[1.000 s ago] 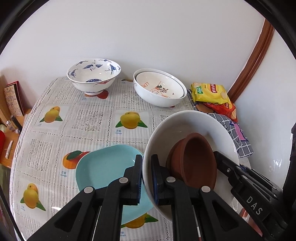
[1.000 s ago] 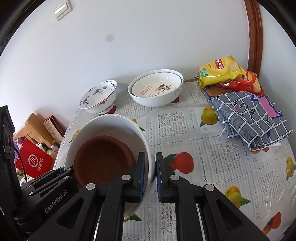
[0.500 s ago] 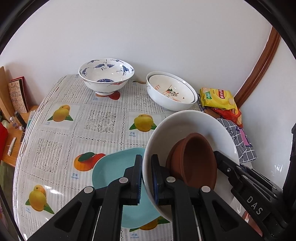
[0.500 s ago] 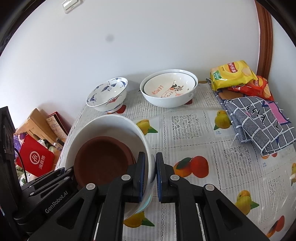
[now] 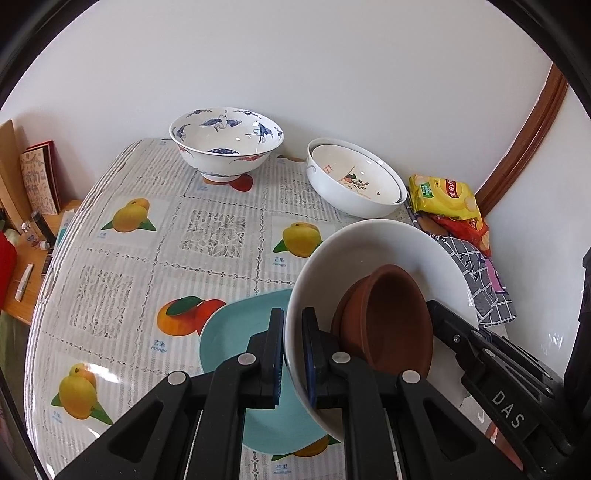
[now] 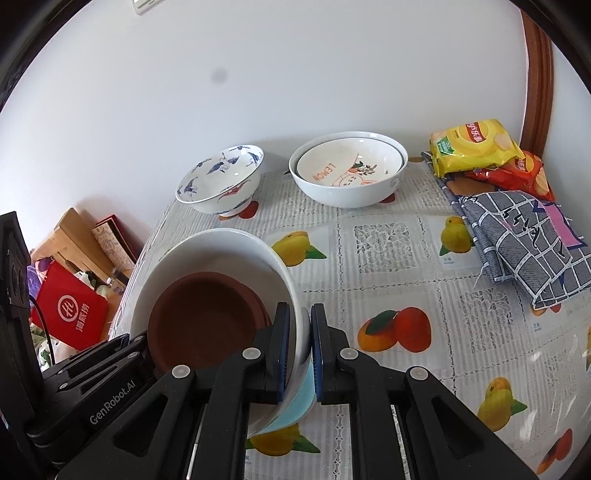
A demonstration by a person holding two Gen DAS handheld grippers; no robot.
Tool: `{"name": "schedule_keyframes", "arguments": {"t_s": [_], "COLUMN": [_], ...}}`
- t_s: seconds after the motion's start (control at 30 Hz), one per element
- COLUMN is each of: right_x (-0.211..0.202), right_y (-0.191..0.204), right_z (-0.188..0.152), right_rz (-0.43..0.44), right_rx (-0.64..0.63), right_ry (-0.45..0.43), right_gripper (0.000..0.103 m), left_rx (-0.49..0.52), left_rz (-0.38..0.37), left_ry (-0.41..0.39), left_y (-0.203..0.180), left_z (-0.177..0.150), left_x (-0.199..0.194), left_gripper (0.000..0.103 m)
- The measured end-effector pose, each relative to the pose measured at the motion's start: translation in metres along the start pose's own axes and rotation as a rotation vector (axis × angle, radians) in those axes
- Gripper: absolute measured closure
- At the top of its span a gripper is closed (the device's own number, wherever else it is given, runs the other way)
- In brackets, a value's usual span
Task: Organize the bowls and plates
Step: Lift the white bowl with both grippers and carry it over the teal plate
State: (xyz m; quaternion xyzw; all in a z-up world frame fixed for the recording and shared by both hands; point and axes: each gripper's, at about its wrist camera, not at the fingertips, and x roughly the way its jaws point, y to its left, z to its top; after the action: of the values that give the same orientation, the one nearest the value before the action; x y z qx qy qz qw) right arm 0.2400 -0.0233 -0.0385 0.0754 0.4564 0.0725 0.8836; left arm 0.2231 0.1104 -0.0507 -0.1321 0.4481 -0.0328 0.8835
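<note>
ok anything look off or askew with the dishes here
Yes: the big white bowl hangs tilted over the teal plate, each hand-held gripper clamped on its rim. The brown dishes inside lean against its lower wall and might slide out.

A plain white wall (image 5: 332, 66) stands behind the table, with a dark smudge (image 6: 219, 75) on it and a white switch plate (image 6: 146, 3) near the top edge. A curved brown wooden door frame (image 5: 524, 147) rises at far right. The table carries a glossy fruit-printed plastic tablecloth (image 5: 147, 258). A low wooden side shelf (image 5: 29, 258) sits at left. Daylight is even.
</note>
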Motion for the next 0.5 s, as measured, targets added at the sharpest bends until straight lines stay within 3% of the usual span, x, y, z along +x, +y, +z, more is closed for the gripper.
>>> {"name": "schedule_keyframes", "arguments": {"t_s": [0.5], "right_x": [0.019], "right_y": [0.008], "right_z": [-0.010], "right_rz": [0.004], "right_rx": [-0.010], "right_ry": [0.040], "right_gripper": [0.092], "left_rx": [-0.031], "left_rz": [0.010], "left_ry": [0.030], "left_y": [0.020], "left_z": [-0.008], "left_x": [0.011], "left_gripper": [0.093]}}
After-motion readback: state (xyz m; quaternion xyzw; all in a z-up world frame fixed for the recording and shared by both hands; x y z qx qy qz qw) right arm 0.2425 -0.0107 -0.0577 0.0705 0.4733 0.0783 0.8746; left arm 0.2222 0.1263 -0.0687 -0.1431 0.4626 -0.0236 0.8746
